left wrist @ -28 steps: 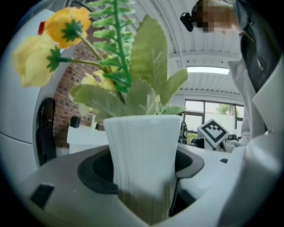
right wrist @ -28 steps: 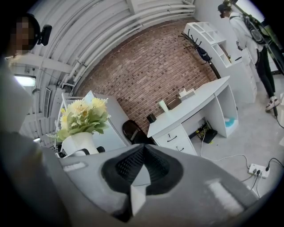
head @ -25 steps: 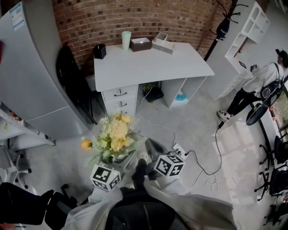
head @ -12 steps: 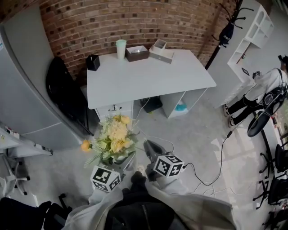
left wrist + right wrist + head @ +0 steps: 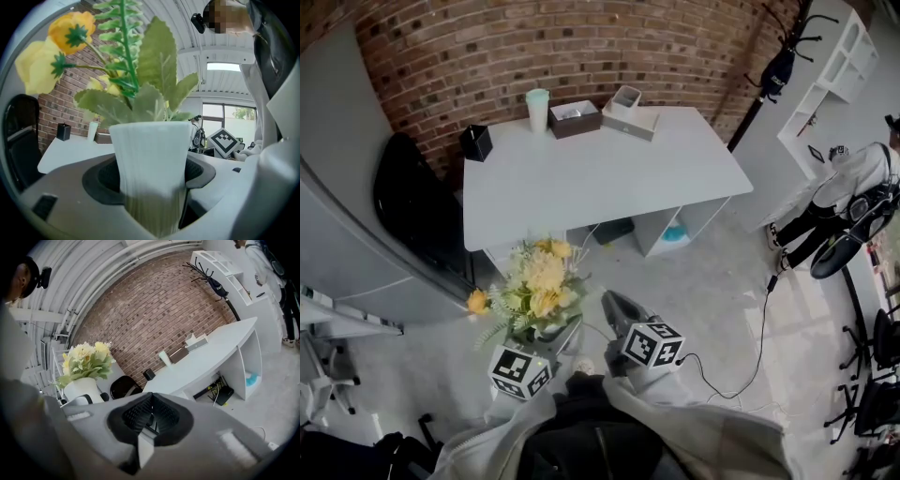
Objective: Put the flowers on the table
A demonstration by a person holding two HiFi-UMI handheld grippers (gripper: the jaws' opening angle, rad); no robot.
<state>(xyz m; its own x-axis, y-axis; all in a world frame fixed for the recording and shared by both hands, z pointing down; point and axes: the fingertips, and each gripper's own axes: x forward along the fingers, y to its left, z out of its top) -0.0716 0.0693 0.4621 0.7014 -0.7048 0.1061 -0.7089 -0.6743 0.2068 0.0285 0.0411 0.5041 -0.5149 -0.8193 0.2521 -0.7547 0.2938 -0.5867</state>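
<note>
Flowers (image 5: 534, 286), yellow and cream with green foliage, stand upright in a white ribbed vase (image 5: 150, 145) carried in the air, short of the grey tabletop (image 5: 600, 173) and not yet over it. Left gripper (image 5: 151, 185) pinches the vase low on its body, one jaw against each side. Right gripper (image 5: 149, 416) travels alongside with its jaws pressed together and nothing between them. Change noted: over the last second the tabletop has drawn nearer in the head view and its near edge now lies just beyond the blooms, while the bouquet's hold looks unaltered. Judgement: the carry is nearly over, and setting down is what remains. Far edge of the tabletop holds a pale cup (image 5: 537, 110), a brown box (image 5: 575, 118), a white box (image 5: 629, 111) and a black holder (image 5: 475, 142); the near part is bare. Writing: none legible; only square markers on the gripper cubes (image 5: 652, 344).
</note>
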